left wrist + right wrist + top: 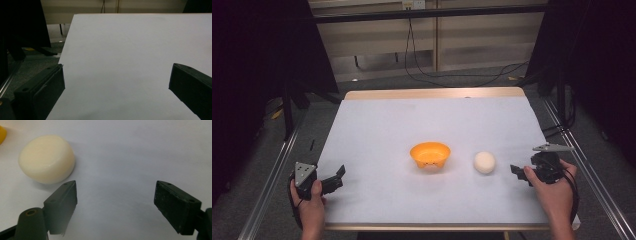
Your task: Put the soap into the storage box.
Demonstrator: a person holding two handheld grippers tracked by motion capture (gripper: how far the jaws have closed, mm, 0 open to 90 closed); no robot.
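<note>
From the high view we see the cream puck (484,162) lying on the white bench (377,125) just right of the orange bowl (430,154), and we take that puck as our landmark. Our right hand-held gripper (518,173) sits just right of the puck and a little nearer us, pointing toward it, so it is plainly the closer one; our left hand-held gripper (337,176) rests far left of the puck, beyond the bowl. In the left gripper view, the left hand-held gripper's jaws stand wide apart over bare bench with nothing between them. In the right gripper view the puck (47,158) lies ahead and to the left of the right hand-held gripper (115,195), apart from the left jaw, flat face up, round with no long axis; the jaws gape empty. Nothing stands between; we judge a short leftward shift would line it up.
</note>
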